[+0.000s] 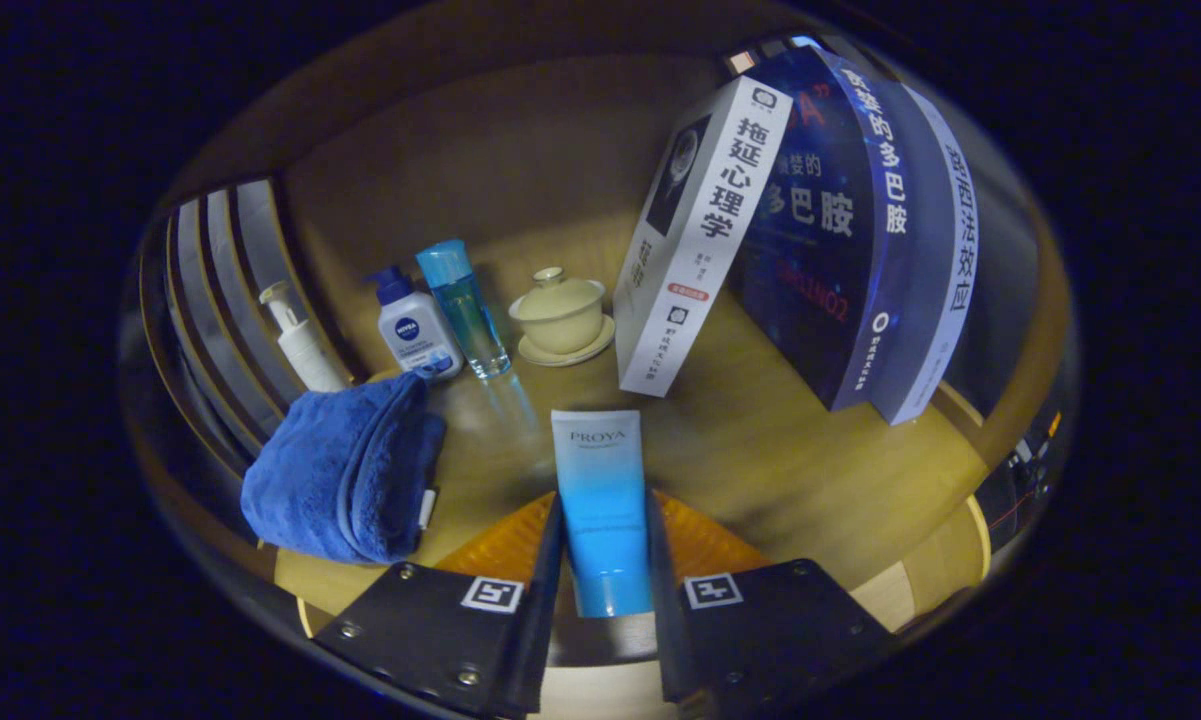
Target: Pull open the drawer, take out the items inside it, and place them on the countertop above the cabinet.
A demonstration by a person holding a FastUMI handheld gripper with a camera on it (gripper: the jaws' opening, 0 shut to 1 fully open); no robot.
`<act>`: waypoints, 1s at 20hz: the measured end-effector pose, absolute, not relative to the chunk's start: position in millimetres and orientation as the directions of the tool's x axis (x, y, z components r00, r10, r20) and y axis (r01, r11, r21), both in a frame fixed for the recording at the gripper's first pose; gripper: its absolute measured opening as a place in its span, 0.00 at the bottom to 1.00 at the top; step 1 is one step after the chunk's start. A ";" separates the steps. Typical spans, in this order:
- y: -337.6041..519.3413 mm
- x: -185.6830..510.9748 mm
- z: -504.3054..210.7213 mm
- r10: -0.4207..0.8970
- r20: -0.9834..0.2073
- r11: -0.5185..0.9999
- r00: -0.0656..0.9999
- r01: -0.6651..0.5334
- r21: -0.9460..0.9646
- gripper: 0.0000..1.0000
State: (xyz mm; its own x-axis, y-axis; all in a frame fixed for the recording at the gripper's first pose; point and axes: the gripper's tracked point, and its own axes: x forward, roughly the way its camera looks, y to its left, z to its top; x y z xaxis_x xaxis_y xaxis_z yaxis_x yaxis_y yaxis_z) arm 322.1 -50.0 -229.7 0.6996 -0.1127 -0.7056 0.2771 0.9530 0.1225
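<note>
Both fingers of the gripper (605, 570) are pressing on a blue-and-white plastic tube (600, 500), holding it over the wooden worktop (760, 450). Beyond it, a pale lidded teacup (558, 312) is sitting beside three upright books (810, 250).

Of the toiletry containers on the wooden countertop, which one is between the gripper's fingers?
The blue-and-white gradient squeeze tube, clamped in the gripper. The white pump bottle, blue-capped white bottle and clear blue bottle stand beyond.

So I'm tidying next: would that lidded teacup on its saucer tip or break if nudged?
The lidded cup looks ceramic, so probably fragile. Its lid and saucer seem loose, likely to slide. The gripper is shut on the blue tube.
</note>
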 end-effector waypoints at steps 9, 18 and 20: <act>-38.5 304.8 -138.1 -0.121 -0.462 0.969 0.878 0.206 0.138 0.99; -27.1 198.4 -74.4 -0.250 -0.299 0.965 0.921 0.263 0.004 0.99; -20.7 168.8 -86.4 -0.258 -0.290 0.961 0.922 0.275 0.020 0.99</act>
